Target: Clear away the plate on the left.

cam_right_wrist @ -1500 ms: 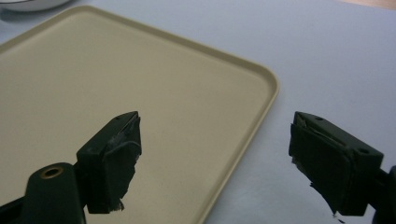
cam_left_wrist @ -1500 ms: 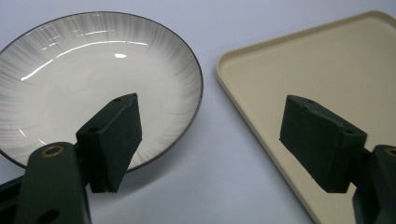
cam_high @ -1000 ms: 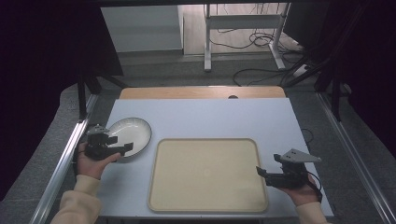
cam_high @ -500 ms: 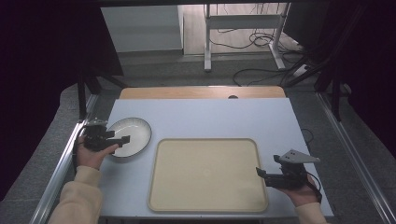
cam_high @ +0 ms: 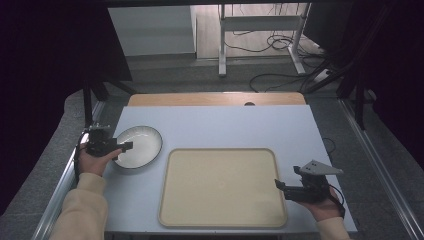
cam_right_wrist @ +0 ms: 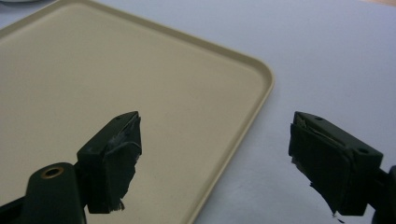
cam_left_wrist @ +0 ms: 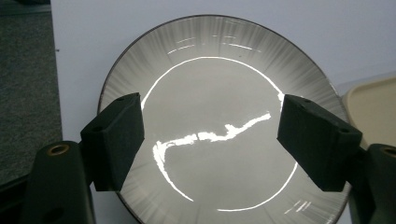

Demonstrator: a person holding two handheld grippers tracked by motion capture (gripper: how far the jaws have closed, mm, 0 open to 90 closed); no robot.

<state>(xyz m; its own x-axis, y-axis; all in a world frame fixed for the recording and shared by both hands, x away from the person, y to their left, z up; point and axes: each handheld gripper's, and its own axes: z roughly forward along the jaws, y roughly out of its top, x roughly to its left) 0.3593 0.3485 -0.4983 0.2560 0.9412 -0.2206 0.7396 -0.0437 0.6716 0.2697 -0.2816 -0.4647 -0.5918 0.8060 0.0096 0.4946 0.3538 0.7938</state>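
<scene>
The left gripper (cam_left_wrist: 210, 140) hangs over the bowl (cam_high: 137, 146), jaws spread wide, holding nothing. The bowl sits left of the tray (cam_high: 222, 186). Its shiny rim could slip out when pinched.

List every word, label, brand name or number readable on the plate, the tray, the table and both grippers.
None: no text can be read.
The plate, tray, table, left gripper and right gripper show plain, unmarked surfaces.
</scene>
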